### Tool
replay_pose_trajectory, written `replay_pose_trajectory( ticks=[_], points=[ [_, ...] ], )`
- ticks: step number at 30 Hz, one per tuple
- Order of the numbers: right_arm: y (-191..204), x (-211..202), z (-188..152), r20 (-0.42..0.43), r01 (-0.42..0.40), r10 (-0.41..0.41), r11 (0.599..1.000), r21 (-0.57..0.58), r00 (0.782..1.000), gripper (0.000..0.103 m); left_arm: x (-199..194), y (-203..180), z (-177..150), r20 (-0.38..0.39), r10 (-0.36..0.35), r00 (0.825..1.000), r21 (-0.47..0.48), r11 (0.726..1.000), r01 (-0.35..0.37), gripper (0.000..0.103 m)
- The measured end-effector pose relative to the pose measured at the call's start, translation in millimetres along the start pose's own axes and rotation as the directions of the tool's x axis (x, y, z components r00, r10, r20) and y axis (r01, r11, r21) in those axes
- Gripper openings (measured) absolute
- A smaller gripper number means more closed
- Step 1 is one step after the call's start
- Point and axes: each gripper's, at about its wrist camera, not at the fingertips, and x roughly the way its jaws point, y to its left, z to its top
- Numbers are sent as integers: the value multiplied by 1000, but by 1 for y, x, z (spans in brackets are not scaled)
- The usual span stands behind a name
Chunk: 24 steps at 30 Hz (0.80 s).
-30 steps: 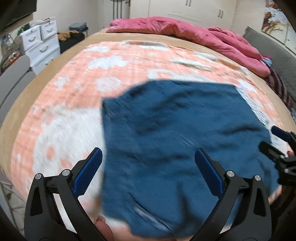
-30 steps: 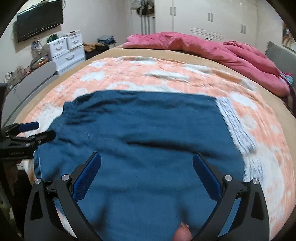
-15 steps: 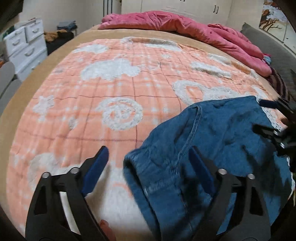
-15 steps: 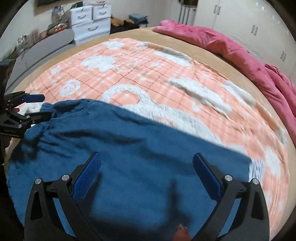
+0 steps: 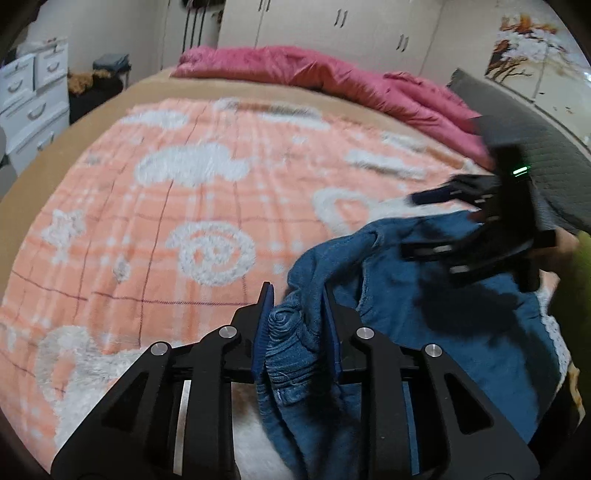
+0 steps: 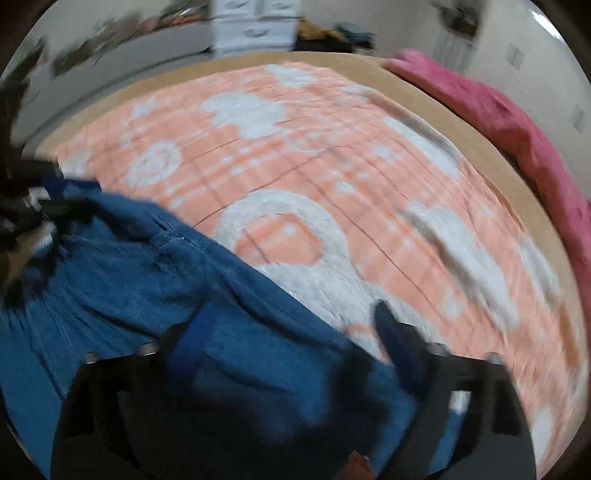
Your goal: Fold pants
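Note:
Blue denim pants [image 5: 436, 306] lie bunched at the near right of an orange and white blanket [image 5: 192, 206]. My left gripper [image 5: 297, 325] is shut on a rolled edge of the pants. My right gripper shows in the left wrist view [image 5: 436, 221] at the pants' far right side. In the blurred right wrist view the pants [image 6: 155, 280] fill the lower left and my right gripper [image 6: 291, 332] stands open around the denim edge. The left gripper [image 6: 33, 206] shows at the far left of that view.
A pink duvet [image 5: 332, 85] lies along the far edge of the bed. A grey headboard cushion [image 5: 524, 140] is at the right. White drawers [image 5: 29, 96] stand left of the bed. White wardrobes [image 5: 332, 22] line the back wall.
My left gripper has closed on the pants' edge. My right gripper has swung over the pants' other side. The spread pants have been drawn into a bunch at the near edge.

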Motion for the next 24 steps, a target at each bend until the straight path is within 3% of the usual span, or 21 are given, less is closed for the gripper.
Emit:
replay_pose_trajectory(
  ticks=[1, 4, 7, 18, 24],
  points=[
    [3, 6, 2, -19, 5, -6, 1000, -29, 1000, 66, -5, -4, 1, 12, -2, 1000, 9, 1000, 2, 18],
    [12, 15, 2, -44, -68, 66, 996, -59, 997, 19, -10, -14, 1, 22, 15, 1000, 42, 999, -16, 17],
    [25, -1, -6, 9, -42, 43, 997, -72, 999, 6, -12, -19, -5, 26, 65, 998, 68, 995, -67, 17],
    [60, -114, -61, 190, 7, -16, 999, 50, 982, 4, -52, -42, -30, 101, 63, 993, 90, 993, -73, 18],
    [96, -148, -96, 205, -8, -18, 992, 127, 979, 4, -85, -66, -56, 167, 39, 985, 140, 988, -62, 18]
  ],
)
